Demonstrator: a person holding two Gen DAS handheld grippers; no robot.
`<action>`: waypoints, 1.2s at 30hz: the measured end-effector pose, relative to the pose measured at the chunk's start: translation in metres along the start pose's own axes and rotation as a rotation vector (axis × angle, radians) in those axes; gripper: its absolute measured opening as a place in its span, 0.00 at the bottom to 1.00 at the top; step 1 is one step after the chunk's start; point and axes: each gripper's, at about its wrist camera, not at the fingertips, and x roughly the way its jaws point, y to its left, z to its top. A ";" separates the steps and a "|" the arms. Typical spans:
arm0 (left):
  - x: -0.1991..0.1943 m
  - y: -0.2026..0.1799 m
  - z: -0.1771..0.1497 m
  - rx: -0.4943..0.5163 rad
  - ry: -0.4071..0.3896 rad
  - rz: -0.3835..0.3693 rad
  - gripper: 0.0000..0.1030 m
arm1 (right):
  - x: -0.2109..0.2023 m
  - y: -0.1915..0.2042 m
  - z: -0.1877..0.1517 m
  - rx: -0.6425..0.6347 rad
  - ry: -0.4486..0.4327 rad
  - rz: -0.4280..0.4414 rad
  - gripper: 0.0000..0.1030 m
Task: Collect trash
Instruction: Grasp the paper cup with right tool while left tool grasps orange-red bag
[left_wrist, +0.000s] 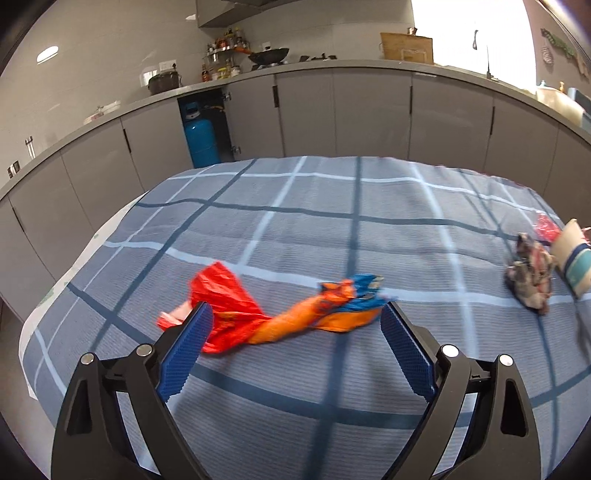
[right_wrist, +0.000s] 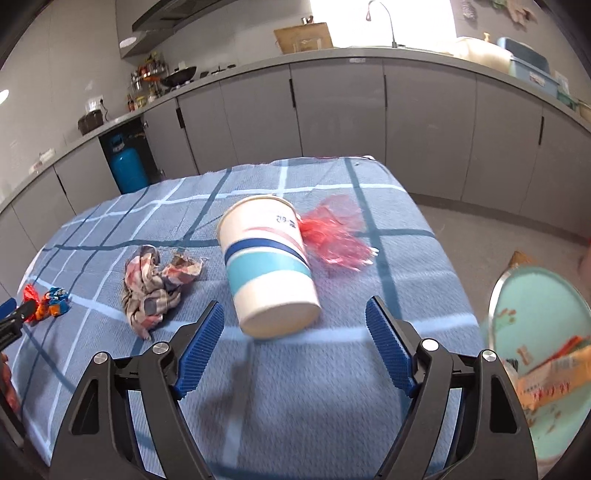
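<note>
A twisted red, orange and blue wrapper (left_wrist: 280, 314) lies on the blue checked tablecloth (left_wrist: 332, 229), just beyond the tips of my open, empty left gripper (left_wrist: 297, 321). It also shows in the right wrist view (right_wrist: 48, 301) at far left. A paper cup (right_wrist: 269, 266) with blue and teal bands lies on its side, its base facing my open, empty right gripper (right_wrist: 295, 317). A crumpled plaid rag (right_wrist: 155, 284) lies to its left and shows in the left wrist view (left_wrist: 532, 273). A red plastic wrapper (right_wrist: 336, 232) lies behind the cup.
A teal bin (right_wrist: 543, 332) with orange packaging inside stands off the table's right edge. Grey cabinets (right_wrist: 332, 110) and a counter run behind the table. A blue gas cylinder (left_wrist: 199, 140) stands in an open cabinet.
</note>
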 end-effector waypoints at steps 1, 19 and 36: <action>0.002 0.006 0.001 -0.004 -0.001 -0.002 0.88 | 0.004 0.002 0.002 -0.011 0.003 -0.006 0.76; 0.037 0.030 -0.001 0.098 0.101 -0.112 0.88 | 0.024 0.018 0.009 -0.074 0.034 -0.002 0.56; 0.018 -0.017 -0.029 0.166 0.151 -0.226 0.71 | -0.010 0.011 -0.011 -0.073 -0.009 0.027 0.56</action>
